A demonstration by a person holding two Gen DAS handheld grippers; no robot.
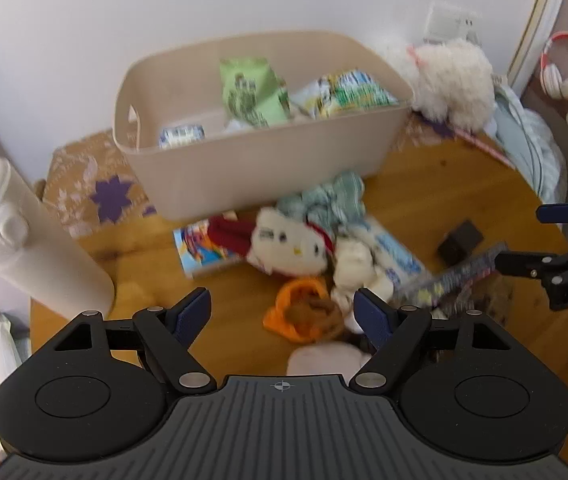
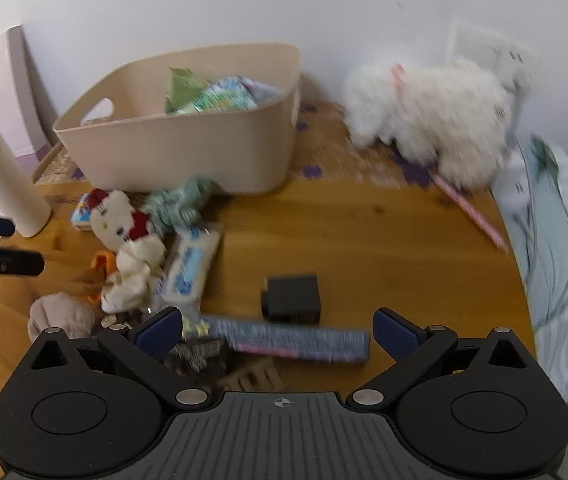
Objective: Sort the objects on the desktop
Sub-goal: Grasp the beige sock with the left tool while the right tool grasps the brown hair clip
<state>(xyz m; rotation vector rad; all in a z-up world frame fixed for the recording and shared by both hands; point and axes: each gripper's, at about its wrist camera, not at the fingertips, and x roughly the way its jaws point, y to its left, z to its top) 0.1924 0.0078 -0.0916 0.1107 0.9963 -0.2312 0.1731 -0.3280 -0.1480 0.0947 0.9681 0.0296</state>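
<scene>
A beige bin (image 1: 267, 160) (image 2: 179, 152) holds green and white packets at the back of the wooden table. In front of it lies a pile: a Hello Kitty plush (image 1: 288, 246) (image 2: 113, 216), a teal cloth (image 1: 324, 200), a tissue pack (image 2: 189, 266), an orange toy (image 1: 302, 314). My left gripper (image 1: 281, 314) is open above the orange toy. My right gripper (image 2: 277, 332) is open around a long dark patterned box (image 2: 292, 340), near a black cube (image 2: 292, 298). The right gripper (image 1: 524, 238) also shows in the left wrist view.
A white bottle (image 1: 23, 240) (image 2: 1, 184) stands at the left. A fluffy white plush (image 2: 428, 128) (image 1: 452, 84) sits at the back right. A pale green cloth (image 2: 560, 240) hangs over the right table edge. A beige sock (image 2: 61, 316) lies at the front left.
</scene>
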